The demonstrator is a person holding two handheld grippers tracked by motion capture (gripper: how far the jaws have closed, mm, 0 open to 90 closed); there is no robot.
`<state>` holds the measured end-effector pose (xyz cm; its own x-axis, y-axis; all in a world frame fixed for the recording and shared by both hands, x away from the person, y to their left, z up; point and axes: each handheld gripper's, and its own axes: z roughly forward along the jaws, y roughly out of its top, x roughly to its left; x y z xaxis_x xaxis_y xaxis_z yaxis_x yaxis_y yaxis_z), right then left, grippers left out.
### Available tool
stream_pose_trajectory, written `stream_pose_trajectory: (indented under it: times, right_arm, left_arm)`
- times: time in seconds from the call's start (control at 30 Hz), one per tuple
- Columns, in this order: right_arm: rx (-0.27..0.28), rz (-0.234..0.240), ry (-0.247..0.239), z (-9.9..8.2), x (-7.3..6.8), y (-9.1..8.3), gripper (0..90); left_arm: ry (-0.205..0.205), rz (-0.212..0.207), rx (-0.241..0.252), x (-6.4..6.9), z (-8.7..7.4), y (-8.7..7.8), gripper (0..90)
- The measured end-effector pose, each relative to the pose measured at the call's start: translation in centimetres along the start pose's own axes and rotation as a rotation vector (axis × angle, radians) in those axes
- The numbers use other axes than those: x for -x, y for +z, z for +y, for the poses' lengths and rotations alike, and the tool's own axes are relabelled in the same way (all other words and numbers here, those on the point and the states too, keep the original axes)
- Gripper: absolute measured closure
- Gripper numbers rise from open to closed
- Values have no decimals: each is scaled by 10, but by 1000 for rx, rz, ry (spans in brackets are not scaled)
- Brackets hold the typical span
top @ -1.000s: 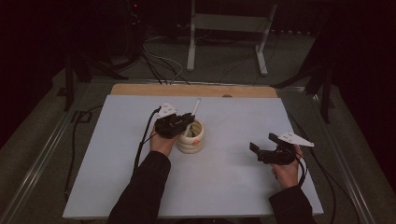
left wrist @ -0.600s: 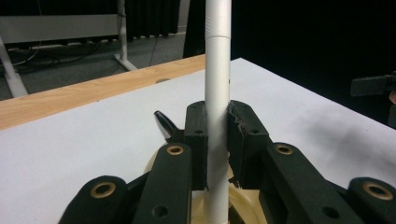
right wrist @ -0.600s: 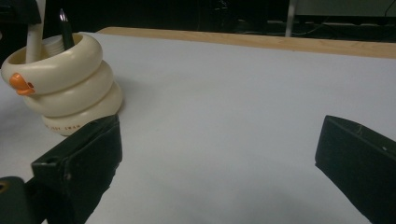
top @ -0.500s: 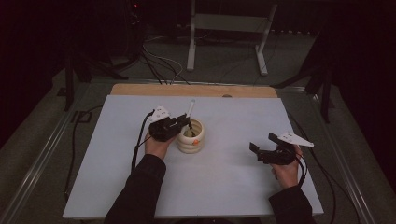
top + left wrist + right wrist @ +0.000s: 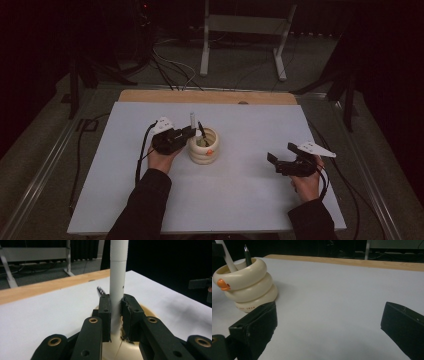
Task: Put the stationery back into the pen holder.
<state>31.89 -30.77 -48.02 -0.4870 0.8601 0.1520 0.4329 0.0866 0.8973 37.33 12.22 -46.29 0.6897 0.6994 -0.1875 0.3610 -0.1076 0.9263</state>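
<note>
- Looks like a lab or recording studio, dimly lit, dark at the frame edges.
- White board (image 5: 250, 200) on a wooden table (image 5: 210, 96), centre of the high view.
- Grey carpet (image 5: 45, 145) at left and right.
- Loose cables (image 5: 167, 65) on the floor, upper centre.
- White metal stand (image 5: 245, 22) at top centre.
- Black tripod legs (image 5: 345, 90) at upper right.

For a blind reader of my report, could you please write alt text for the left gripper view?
The left gripper is shut on a white pen standing upright in a cream ring-shaped holder, with the two black jaws pressing its sides. A dark pen tip sticks up behind, on a white table.
</note>
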Motion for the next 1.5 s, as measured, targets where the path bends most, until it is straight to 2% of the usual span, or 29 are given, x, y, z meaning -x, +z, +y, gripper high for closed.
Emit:
stream_pose_trajectory:
  times: [0.3,0.4,0.43,0.47,0.57,0.63,0.73,0.9,1.1,1.33,1.5]
  right_arm:
    - [-1,0,0,0,0,0,8]
    - [-2,0,0,0,0,0,8]
    - [-3,1,1,0,-1,0,8]
    - [-4,2,-1,0,-1,0,8]
    - [-3,2,-1,0,-1,0,8]
    - [-3,2,0,0,-1,0,8]
    - [-4,3,1,0,-1,1,8]
    - [-5,3,1,0,-1,1,8]
    - [-4,3,-1,0,-1,0,8]
    - [-5,3,0,0,-1,1,8]
    - [-5,4,-3,0,-2,1,8]
  left_arm:
    - [-7,0,-32,-1,-5,4,785]
    - [-30,-6,-34,-3,-6,5,778]
    - [-47,-18,-28,-4,-6,5,734]
    - [-72,-29,-22,-6,-6,5,633]
    - [-90,17,-32,-6,-5,7,331]
    - [-102,33,-44,-7,-5,8,231]
    - [-108,56,-55,-7,-6,8,160]
    - [-108,54,-67,-9,-6,8,71]
    - [-111,71,-70,-14,-5,4,12]
    - [-104,105,-66,-19,0,-8,9]
    - [-79,138,-76,-22,2,-17,9]
